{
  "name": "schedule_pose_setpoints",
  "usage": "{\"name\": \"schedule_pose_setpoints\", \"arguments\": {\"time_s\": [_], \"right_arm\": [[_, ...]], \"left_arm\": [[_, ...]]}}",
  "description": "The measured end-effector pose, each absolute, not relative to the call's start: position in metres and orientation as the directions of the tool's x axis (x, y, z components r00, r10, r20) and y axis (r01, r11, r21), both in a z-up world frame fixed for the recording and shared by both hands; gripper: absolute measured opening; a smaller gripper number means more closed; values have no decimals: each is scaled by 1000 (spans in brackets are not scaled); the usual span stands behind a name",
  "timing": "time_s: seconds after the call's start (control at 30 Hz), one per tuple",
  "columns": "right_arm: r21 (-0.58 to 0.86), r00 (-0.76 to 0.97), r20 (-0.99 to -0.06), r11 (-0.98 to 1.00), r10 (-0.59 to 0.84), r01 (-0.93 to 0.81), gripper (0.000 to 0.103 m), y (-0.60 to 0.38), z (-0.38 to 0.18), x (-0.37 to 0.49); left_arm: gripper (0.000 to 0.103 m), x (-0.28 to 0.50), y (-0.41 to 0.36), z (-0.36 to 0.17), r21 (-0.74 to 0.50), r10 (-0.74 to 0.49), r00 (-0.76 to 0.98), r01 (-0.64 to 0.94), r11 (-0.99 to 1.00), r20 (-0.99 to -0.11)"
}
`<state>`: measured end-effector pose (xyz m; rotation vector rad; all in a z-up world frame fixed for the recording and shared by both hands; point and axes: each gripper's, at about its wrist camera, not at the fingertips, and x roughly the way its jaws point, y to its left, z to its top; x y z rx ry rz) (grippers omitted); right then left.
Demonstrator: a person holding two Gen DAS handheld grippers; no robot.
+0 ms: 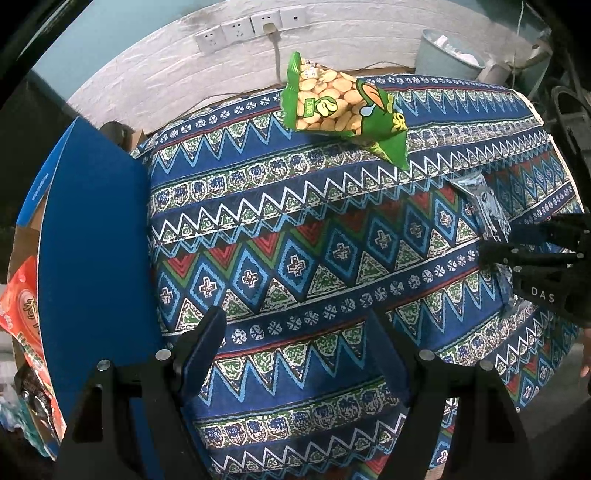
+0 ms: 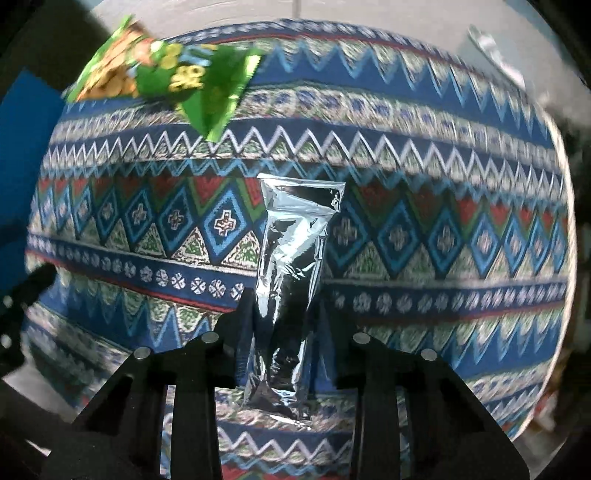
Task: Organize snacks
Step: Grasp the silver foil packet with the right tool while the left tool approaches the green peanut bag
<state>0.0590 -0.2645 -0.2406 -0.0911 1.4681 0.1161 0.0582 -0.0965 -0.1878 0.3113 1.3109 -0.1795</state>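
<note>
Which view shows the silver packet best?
Right wrist. The silver packet fills the centre, full length, pinched between the right gripper fingers. Left wrist catches only a crumpled sliver at the right edge, partly hidden behind that gripper.

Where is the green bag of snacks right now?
The green crinkly snack bag lies at the far edge of the patterned tablecloth, below the white wall sockets.

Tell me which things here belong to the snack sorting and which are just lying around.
Part of the job:
green snack bag
silver packet in the right claw
orange snack bag
blue box

Just lying about:
wall sockets
pale bin
patterned tablecloth
</note>
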Motion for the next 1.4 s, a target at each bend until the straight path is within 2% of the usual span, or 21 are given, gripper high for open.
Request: {"name": "schedule_pose_setpoints", "arguments": {"time_s": [0.07,0.23,0.33,0.37,0.4,0.77,1.0,1.07,1.4], "right_arm": [[-21,120,-993,986,-1,-165,30,-258,-240,59],[38,84,-995,992,48,-118,34,-261,-240,60],[25,98,-995,991,38,-132,37,-263,-244,59],[18,102,-994,989,33,-145,36,-261,-243,60],[17,101,-994,988,33,-152,29,-261,-243,60],[21,175,-983,987,49,-162,29,-263,-206,70],[-20,210,-977,970,32,-241,29,-271,-173,93],[-34,217,-976,965,24,-259,29,-272,-165,105],[-74,232,-973,938,7,-340,29,-268,-162,136]], "left_arm": [[79,59,-96,-189,122,45,250,302,946,-967],[79,61,-96,-193,104,35,233,291,951,-972],[79,66,-94,-195,80,20,219,265,961,-976],[79,68,-93,-195,68,13,213,252,965,-977],[79,70,-92,-195,59,8,209,241,969,-978],[79,105,-80,-187,-73,-89,264,68,995,-960],[84,134,-83,-177,-167,-153,316,-19,986,-936],[88,144,-84,-178,-196,-166,332,-59,979,-929],[88,167,-101,-189,-295,-200,364,-226,928,-910]]}}
